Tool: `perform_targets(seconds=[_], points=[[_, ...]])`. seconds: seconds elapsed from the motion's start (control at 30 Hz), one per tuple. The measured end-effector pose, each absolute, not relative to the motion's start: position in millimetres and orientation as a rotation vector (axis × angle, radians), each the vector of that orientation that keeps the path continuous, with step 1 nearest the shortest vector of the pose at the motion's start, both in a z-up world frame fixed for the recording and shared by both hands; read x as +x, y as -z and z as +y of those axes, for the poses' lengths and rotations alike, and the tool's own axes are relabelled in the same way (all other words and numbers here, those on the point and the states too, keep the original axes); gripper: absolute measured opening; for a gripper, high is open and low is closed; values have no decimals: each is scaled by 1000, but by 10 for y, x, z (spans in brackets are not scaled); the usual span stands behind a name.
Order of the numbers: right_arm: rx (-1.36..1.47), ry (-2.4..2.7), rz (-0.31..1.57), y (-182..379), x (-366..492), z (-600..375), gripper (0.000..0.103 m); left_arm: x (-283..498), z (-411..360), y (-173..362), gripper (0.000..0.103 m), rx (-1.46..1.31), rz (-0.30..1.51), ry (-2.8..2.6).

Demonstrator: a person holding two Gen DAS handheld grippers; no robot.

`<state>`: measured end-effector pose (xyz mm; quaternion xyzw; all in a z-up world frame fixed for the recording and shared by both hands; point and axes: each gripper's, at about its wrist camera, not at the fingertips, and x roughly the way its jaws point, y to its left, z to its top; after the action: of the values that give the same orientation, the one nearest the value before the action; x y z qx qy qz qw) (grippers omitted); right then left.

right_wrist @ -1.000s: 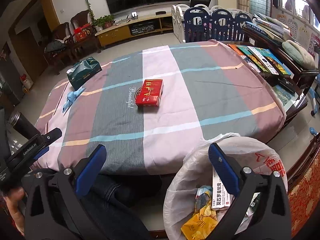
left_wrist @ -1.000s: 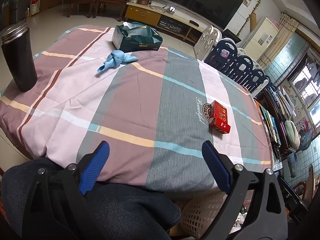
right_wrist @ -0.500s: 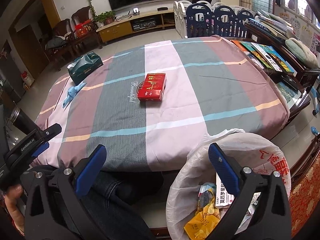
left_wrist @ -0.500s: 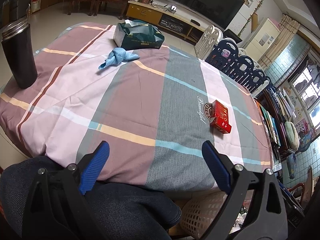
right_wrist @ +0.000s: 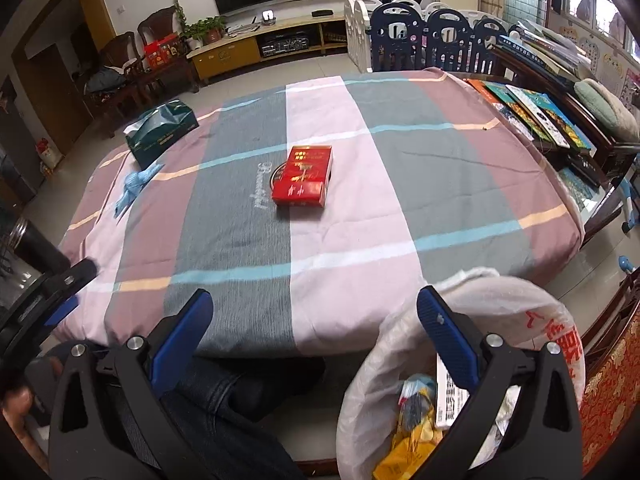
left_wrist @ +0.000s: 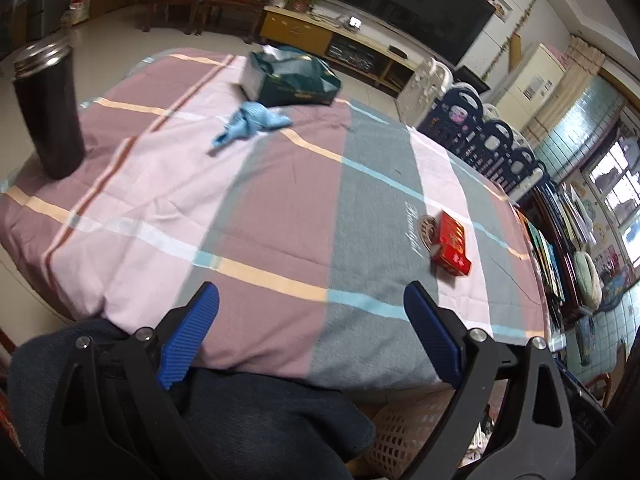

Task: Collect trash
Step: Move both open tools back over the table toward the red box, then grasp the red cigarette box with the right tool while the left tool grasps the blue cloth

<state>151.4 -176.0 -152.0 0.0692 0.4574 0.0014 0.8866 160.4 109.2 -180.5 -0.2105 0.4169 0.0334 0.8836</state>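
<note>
A red box (right_wrist: 305, 176) lies mid-table on the striped cloth; it also shows in the left wrist view (left_wrist: 451, 243). A crumpled blue cloth (left_wrist: 251, 122) lies far left, also seen in the right wrist view (right_wrist: 134, 185). A trash bin with a white bag (right_wrist: 460, 380) holds wrappers beside the table's near edge. My left gripper (left_wrist: 311, 312) is open and empty over the near table edge. My right gripper (right_wrist: 314, 312) is open and empty, its right finger over the bin. The left gripper's tip (right_wrist: 68, 284) shows in the right wrist view.
A dark green tissue pack (left_wrist: 290, 76) sits at the far left. A black steel bottle (left_wrist: 48, 108) stands at the left edge. A person's knees (left_wrist: 224, 412) are under the table's near side. Books (right_wrist: 532, 112) and playpen panels (right_wrist: 424, 36) line the right.
Both grippers have moved forward a little toward the table; the red box and blue cloth appear closer. Both stay open and empty.
</note>
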Motion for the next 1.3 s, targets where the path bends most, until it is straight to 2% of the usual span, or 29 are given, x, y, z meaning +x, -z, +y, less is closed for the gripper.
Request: perform_targets(seconds=[0.3,0.53,0.63,0.7,0.97,1.1,1.17,1.23,1.3], points=[[6,116,924,1822,2703,-1413,100,1587,1622,1879,93,-572,861,-191],[-45,195,1031,2282,3435,-1335,99,2182,2011,1846,93,-607,871,-241],[-91,165,1053,2389,3496,-1281,81,2585,2246,1841,93,-647,868,-273],[-87,137,1080,2461,3505,-1283,59,2928,2317,1855,93,-605,884,-278],[119,-113,1115,2386,3336,-1374,57,3798,2172,2175,93,-414,930,-269],[436,-397,1227,2463,3281,-1446,58,4066,1961,2281,93,-300,948,-229],[575,-442,1271,2515,3275,-1519,58,4137,1834,2300,88,-219,946,-213],[480,-299,1213,2421,3272,-1652,61,4166,1758,2308,81,-164,952,-201],[361,-182,1170,2348,3272,-1728,72,4178,1723,2304,81,-147,951,-193]])
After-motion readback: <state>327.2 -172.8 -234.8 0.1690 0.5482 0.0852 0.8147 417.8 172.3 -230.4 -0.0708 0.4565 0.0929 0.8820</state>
